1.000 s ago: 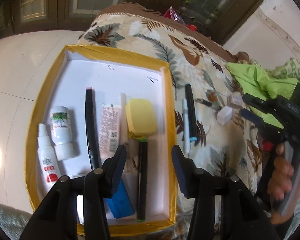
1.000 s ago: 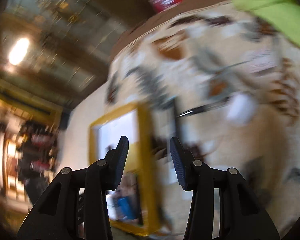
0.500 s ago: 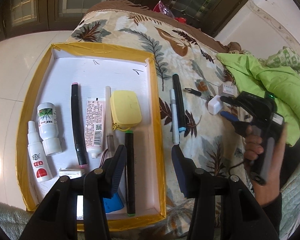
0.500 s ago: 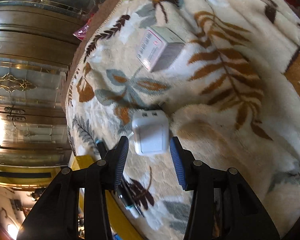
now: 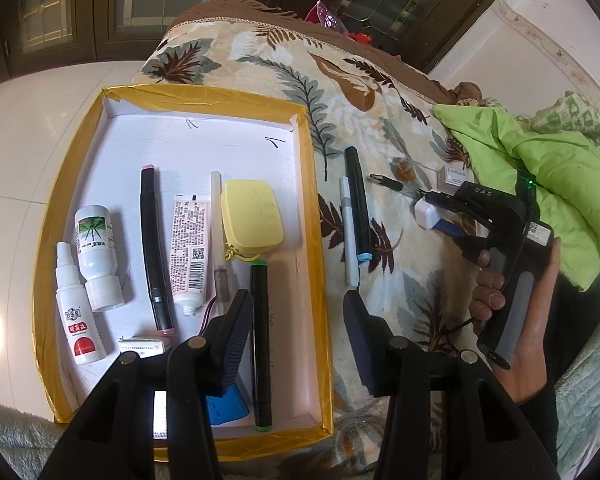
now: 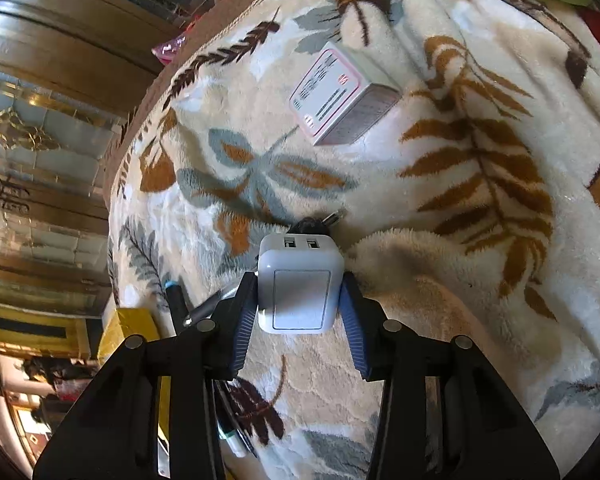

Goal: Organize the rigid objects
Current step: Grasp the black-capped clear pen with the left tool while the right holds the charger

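A yellow-rimmed white tray [image 5: 314,216] lies on a leaf-patterned blanket and holds two white bottles [image 5: 94,256], markers, a tube, a yellow case [image 5: 252,216] and small boxes. My left gripper [image 5: 298,332] is open and empty over the tray's near right part. A white USB charger [image 6: 300,284] sits on the blanket between my right gripper's [image 6: 300,312] pads, which touch its sides; it also shows in the left wrist view [image 5: 426,214]. A black marker [image 5: 358,204] and a white pen [image 5: 348,232] lie right of the tray.
A small white and pink box [image 6: 340,96] lies on the blanket beyond the charger. A short black pen part [image 5: 386,182] lies near it. A green cloth [image 5: 540,168] is heaped at the right. White floor tiles lie left of the tray.
My right gripper has moved forward over the blanket to the white charger and its jaws have closed around it. My left gripper has pulled back slightly, staying open.
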`<state>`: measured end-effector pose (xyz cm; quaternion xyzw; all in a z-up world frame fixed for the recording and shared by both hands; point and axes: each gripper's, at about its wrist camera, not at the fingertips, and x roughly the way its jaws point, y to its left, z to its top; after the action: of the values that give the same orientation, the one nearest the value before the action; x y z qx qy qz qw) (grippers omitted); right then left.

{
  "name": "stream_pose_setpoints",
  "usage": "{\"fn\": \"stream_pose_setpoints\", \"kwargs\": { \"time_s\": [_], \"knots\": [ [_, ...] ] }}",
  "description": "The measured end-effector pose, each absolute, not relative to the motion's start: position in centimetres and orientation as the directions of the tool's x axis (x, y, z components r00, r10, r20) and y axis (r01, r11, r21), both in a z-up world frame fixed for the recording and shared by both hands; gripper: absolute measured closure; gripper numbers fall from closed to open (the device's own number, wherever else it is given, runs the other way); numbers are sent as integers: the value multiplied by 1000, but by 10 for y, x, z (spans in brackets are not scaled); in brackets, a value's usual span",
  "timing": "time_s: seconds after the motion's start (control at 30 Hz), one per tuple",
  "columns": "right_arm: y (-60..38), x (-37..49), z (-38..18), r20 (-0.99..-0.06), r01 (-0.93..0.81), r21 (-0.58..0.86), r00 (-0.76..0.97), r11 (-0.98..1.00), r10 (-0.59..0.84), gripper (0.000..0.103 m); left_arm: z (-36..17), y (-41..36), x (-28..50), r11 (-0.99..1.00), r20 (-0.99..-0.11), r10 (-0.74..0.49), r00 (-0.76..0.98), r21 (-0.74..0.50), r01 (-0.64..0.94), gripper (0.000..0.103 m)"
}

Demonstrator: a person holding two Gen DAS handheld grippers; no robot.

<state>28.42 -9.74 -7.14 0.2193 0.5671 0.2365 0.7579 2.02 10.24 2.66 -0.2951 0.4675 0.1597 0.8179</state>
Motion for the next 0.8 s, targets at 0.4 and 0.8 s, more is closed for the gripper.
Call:
{"fn": "stream_pose_setpoints", "kwargs": {
  "time_s": [0.4, 0.8],
  "knots": [
    [-99, 223, -24, -722, -164, 647, 184, 745, 667, 63, 29, 90, 22, 814, -861, 80, 503, -235, -531, 56],
    [-126, 218, 20, -637, -240, 678, 282, 695, 718, 63, 41, 56, 53, 916, -836, 145, 528, -88, -391, 45]
  ]
}}
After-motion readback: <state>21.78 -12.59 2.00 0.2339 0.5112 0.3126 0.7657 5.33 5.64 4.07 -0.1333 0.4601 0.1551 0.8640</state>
